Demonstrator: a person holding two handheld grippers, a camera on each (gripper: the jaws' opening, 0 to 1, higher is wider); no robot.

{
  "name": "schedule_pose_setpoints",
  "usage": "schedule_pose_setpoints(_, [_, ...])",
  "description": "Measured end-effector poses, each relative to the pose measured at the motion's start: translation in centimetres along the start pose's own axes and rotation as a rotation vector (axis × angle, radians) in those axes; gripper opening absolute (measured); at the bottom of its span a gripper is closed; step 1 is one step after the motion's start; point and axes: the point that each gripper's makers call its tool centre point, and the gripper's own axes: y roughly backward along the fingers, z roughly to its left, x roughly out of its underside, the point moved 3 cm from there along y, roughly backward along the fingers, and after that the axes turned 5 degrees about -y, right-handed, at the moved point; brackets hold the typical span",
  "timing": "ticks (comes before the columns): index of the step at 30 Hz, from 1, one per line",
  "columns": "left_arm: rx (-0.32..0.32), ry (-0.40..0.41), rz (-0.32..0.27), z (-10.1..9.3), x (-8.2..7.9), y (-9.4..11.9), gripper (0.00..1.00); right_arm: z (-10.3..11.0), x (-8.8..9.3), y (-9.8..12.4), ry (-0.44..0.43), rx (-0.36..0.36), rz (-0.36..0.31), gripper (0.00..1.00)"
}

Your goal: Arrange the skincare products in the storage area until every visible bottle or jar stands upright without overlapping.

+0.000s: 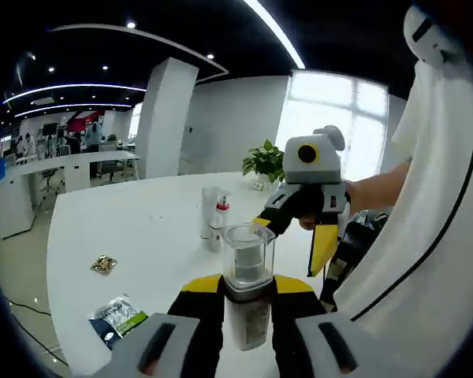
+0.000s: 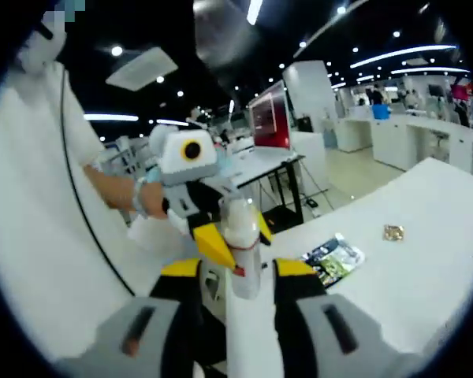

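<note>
My left gripper (image 1: 248, 290) is shut on a clear jar (image 1: 247, 260) with a transparent cap, held upright above the white table (image 1: 142, 228). My right gripper (image 2: 240, 276) is shut on a slim white bottle (image 2: 241, 236) with a red band. The two grippers face each other at close range: the right gripper (image 1: 288, 246) comes in from the right in the left gripper view, and the left gripper (image 2: 209, 236) sits behind the bottle in the right gripper view. Two slim bottles (image 1: 214, 216), one red-banded, show beyond the jar; from there I cannot tell whether either is held.
A green snack packet (image 1: 118, 316) and a small brown packet (image 1: 104, 264) lie near the table's left edge; the same snack packet (image 2: 333, 257) and small packet (image 2: 392, 231) show in the right gripper view. A potted plant (image 1: 265, 161) stands at the far end. A person in white stands close by.
</note>
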Motion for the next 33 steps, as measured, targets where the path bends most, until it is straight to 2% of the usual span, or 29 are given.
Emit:
schedule_pose_setpoints(2, [0.045,-0.037,0.017,-0.7,0.3,-0.8,0.21,0.3,-0.8,-0.1,0.029,-0.002,0.010,0.35])
schedule_pose_setpoints(5, [0.103,-0.092,0.017,-1.9,0.2,-2.1,0.21,0.9,-0.6,-0.1,0.051,-0.020,0.064,0.33])
schedule_pose_setpoints(6, [0.107,-0.086,0.016,-2.1,0.1,-2.5,0.21,1.1,-0.4,0.0,0.060,-0.027,0.073,0.31])
schedule_pose_setpoints(8, [0.177,-0.063,0.000,-3.6,-0.3,-3.6,0.21,1.8,0.0,0.6,0.074,-0.068,0.091,0.23])
schedule_pose_setpoints(13, [0.201,-0.042,-0.045,-4.6,-1.3,-4.2,0.21,2.1,0.1,1.9,0.071,-0.079,0.071,0.23])
schedule_pose_setpoints(17, [0.227,-0.015,-0.062,-4.7,-1.6,-3.9,0.21,2.3,0.7,1.9,0.091,-0.070,0.091,0.23])
schedule_pose_setpoints(18, [0.231,-0.012,-0.064,-4.7,-1.5,-3.8,0.21,2.3,0.8,1.9,0.093,-0.063,0.092,0.20])
schedule_pose_setpoints(23, [0.218,-0.005,-0.048,-4.5,-1.3,-4.2,0.22,1.7,0.9,1.8,0.073,0.012,0.064,0.19])
schedule_pose_setpoints(24, [0.200,-0.007,-0.056,-4.2,-1.3,-4.4,0.22,1.4,0.8,2.0,0.084,0.044,0.045,0.19])
schedule_pose_setpoints(25, [0.166,0.006,-0.071,-3.7,-1.5,-4.7,0.22,0.9,0.6,2.2,0.061,0.085,0.022,0.19])
schedule_pose_setpoints(27, [0.144,0.016,-0.078,-3.5,-1.7,-5.1,0.22,0.3,0.5,2.7,0.038,0.123,0.002,0.18])
schedule_pose_setpoints(29, [0.128,0.018,-0.068,-3.3,-1.5,-5.5,0.22,-0.1,0.1,3.1,0.031,0.160,-0.029,0.18])
schedule_pose_setpoints(30, [0.114,0.020,-0.044,-3.0,-1.1,-5.8,0.22,-0.4,-0.4,3.5,0.002,0.179,-0.068,0.18])
schedule_pose_setpoints(33, [0.063,0.075,-0.045,-2.5,-0.9,-6.7,0.22,-1.3,-0.5,4.2,-0.005,0.220,-0.078,0.19])
